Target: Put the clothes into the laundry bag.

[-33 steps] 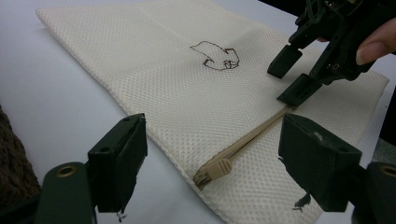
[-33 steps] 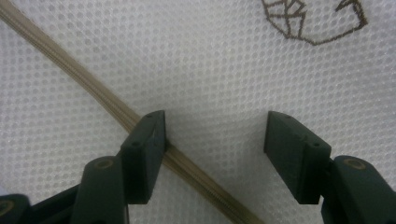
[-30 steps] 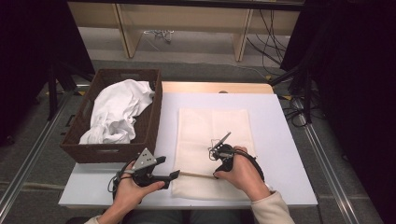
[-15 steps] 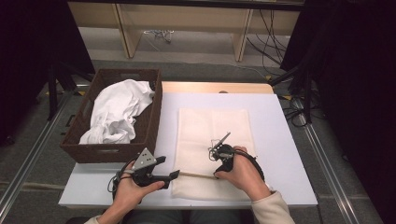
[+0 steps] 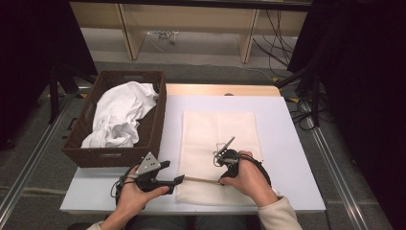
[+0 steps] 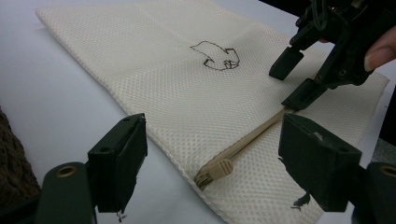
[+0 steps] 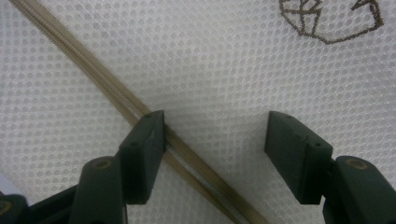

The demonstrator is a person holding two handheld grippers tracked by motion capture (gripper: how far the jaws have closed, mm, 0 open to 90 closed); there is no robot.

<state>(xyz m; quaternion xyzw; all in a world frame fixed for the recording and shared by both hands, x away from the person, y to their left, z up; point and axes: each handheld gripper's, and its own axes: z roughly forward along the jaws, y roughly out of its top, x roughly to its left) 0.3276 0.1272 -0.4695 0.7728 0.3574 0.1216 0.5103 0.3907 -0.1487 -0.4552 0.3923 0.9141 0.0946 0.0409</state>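
Lying limp near the table's front edge, the mesh laundry bag [image 5: 218, 143] offers one firm hold: its zipper pull [image 6: 215, 171], between the left gripper [image 6: 210, 158] fingers, spread wide; right gripper [image 7: 212, 140] fingers also spread.

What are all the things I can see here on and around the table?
mesh bag: one, cream, flat on the table's middle
zipper: one, tan, along the bag's near edge
basket: one, dark brown wicker, left of the table
cloth: one, white, crumpled in the basket
table: one, pale top
left hand-held gripper: one, black, open, at the zipper's end
right hand-held gripper: one, black, open, over the zipper
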